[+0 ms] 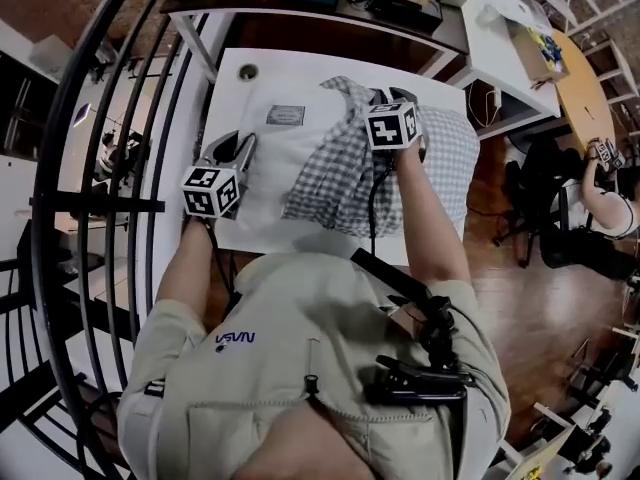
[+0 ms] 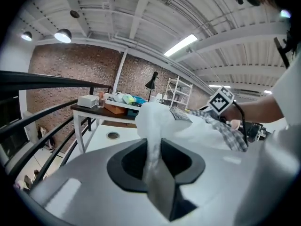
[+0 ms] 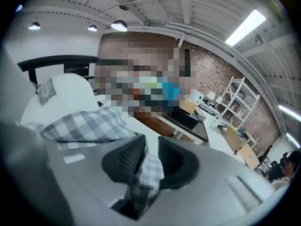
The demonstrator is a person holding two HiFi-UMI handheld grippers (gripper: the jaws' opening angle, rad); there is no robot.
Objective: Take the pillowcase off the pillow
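Pillowcase removal is partly complete: the checked fabric lies bunched over the middle and right portion of the pillow, which rests on the white tabletop directly ahead of the person. The left end of the pillow, with its sewn label, is already bare. The left tool sits at that bare left end; in the left gripper view its jaws are clenched on a gathered fold of the white pillow fabric, which runs up through the narrow gap between them. The right tool sits at the far side of the checked fabric, right of centre; in the right gripper view its jaws grasp a fold of the pillowcase, with the cloth pinched between the ribbed pads. The long axis of the pillow runs left to right across the tabletop, and the remaining covered length lies to the right of both tools. Judged from this layout, the left tool serves as the anchor and the right tool, being nearer the covered end, should draw the pillowcase rightward along that axis, away from the left tool.
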